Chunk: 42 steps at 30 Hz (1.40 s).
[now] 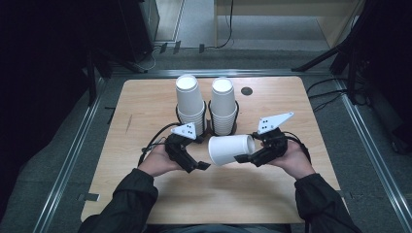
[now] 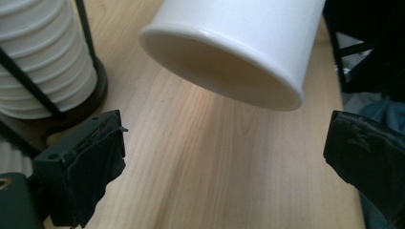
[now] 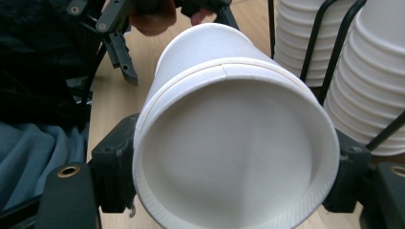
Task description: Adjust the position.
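A white paper cup [image 1: 228,149] lies sideways in the air above the table's middle, its mouth toward my left gripper [image 1: 197,166]. My right gripper [image 1: 250,154] is shut on the cup's base end. In the right gripper view the recessed bottom of the cup [image 3: 229,157] faces the camera, with a jaw pressed on each side of it [image 3: 234,176]. In the left gripper view, my left gripper [image 2: 224,157] stands open just below the rim of the cup [image 2: 229,47] without touching it. One of its fingers [image 3: 123,55] shows beyond the cup.
Two stacks of upturned white cups [image 1: 189,102] [image 1: 223,104] stand in black wire holders [image 2: 95,90] just behind the grippers. A small black disc [image 1: 247,91] sits in the wooden table [image 1: 145,111] at the back. Bare wood lies to the left, right and front.
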Each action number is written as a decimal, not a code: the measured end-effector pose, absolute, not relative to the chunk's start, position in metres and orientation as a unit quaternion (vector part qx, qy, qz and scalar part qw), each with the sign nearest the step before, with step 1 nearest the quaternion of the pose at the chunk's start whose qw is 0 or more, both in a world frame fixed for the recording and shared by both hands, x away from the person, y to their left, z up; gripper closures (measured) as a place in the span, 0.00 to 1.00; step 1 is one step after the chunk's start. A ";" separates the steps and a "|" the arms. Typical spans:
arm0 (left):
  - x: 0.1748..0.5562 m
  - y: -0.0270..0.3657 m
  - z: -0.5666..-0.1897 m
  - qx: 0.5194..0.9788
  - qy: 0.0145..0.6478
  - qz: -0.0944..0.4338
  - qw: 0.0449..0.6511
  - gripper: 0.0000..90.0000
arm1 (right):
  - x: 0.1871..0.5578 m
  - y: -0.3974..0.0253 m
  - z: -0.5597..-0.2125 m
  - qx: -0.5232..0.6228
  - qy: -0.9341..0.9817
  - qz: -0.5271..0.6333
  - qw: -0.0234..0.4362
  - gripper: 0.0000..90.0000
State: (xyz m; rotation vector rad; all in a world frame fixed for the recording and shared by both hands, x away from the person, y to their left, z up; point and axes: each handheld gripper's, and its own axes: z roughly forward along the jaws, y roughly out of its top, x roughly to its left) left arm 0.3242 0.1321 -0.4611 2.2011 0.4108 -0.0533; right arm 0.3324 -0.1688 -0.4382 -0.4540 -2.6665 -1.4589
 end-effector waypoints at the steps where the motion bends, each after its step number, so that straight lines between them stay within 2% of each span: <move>1: 0.325 0.132 -0.461 0.881 0.167 -0.022 0.442 0.01 | 0.332 -0.169 -0.438 -0.146 -0.865 -0.479 0.034 0.26; 3: 0.328 0.128 -0.461 0.872 0.168 -0.035 0.459 0.01 | 0.332 -0.167 -0.437 -0.142 -0.862 -0.486 0.026 0.26; 8: 0.325 0.122 -0.465 0.876 0.159 -0.038 0.454 0.01 | 0.332 -0.161 -0.435 -0.129 -0.857 -0.498 0.035 0.26; 20: 0.318 0.118 -0.464 0.862 0.146 -0.042 0.484 0.01 | 0.331 -0.146 -0.432 -0.105 -0.840 -0.527 0.074 0.26; 23: 0.316 0.122 -0.462 0.854 0.147 -0.036 0.498 0.08 | 0.331 -0.139 -0.435 -0.097 -0.843 -0.523 0.078 0.27; 25: 0.316 0.123 -0.462 0.854 0.146 -0.035 0.499 0.09 | 0.331 -0.138 -0.435 -0.097 -0.843 -0.523 0.080 0.27; 28: 0.315 0.124 -0.461 0.863 0.148 -0.035 0.483 0.13 | 0.331 -0.137 -0.436 -0.094 -0.849 -0.514 0.084 0.27; 34: 0.315 0.125 -0.460 0.867 0.151 -0.044 0.473 0.15 | 0.332 -0.135 -0.437 -0.095 -0.853 -0.505 0.087 0.26; 37: 0.315 0.127 -0.458 0.873 0.154 -0.045 0.461 0.15 | 0.331 -0.134 -0.437 -0.103 -0.853 -0.506 0.080 0.17; 42: 0.317 0.131 -0.459 0.885 0.158 -0.035 0.436 0.15 | 0.333 -0.139 -0.438 -0.108 -0.865 -0.484 0.077 0.17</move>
